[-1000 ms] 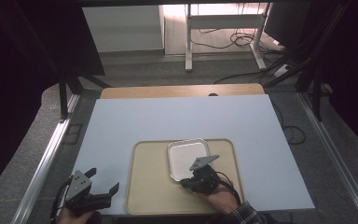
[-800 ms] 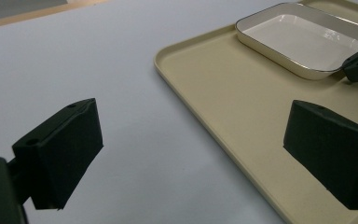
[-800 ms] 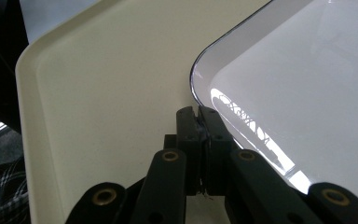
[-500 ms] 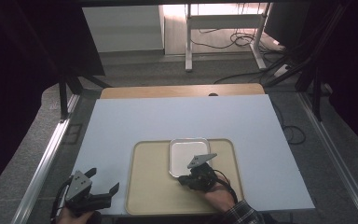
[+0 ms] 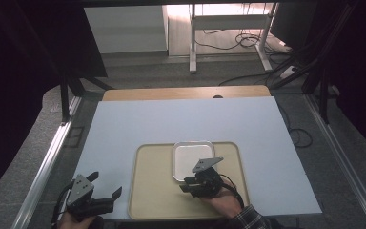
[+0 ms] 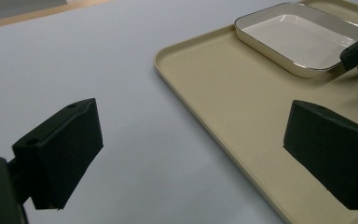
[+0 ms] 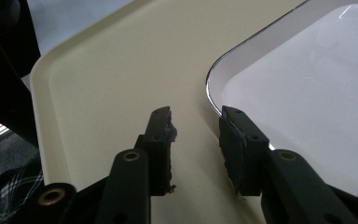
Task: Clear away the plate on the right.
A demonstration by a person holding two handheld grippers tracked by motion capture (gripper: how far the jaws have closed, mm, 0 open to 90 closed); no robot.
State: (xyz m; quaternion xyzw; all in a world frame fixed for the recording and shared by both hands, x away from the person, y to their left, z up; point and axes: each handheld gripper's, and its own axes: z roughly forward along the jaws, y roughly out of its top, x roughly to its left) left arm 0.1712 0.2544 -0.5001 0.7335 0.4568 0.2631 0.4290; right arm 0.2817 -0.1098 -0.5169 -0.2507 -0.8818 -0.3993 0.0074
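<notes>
A beige tray (image 5: 157, 191) lies near the table's front edge with a shallow white dish (image 5: 193, 160) at its far middle. My right gripper (image 5: 185, 185) rests over the tray at the dish's near edge. In the right gripper view its jaws (image 7: 196, 126) stand a narrow gap apart with nothing between them; one finger (image 7: 235, 140) sits against the dish's (image 7: 307, 93) rim, the other over the bare tray (image 7: 112, 79). My left gripper (image 5: 107, 185) hovers at the front left, just off the tray's (image 6: 223, 93) left rim, jaws (image 6: 196, 149) wide open and empty. The dish (image 6: 298, 37) looks empty.
The pale blue table top (image 5: 171, 119) stretches beyond the tray, with a wooden strip (image 5: 186, 92) along its far edge. A metal rail (image 5: 47, 157) runs down the left side. Floor cables (image 5: 248, 38) and desk legs lie beyond the table.
The dish looks to have settled a touch squarer on the tray. Both grippers have hardly moved.
</notes>
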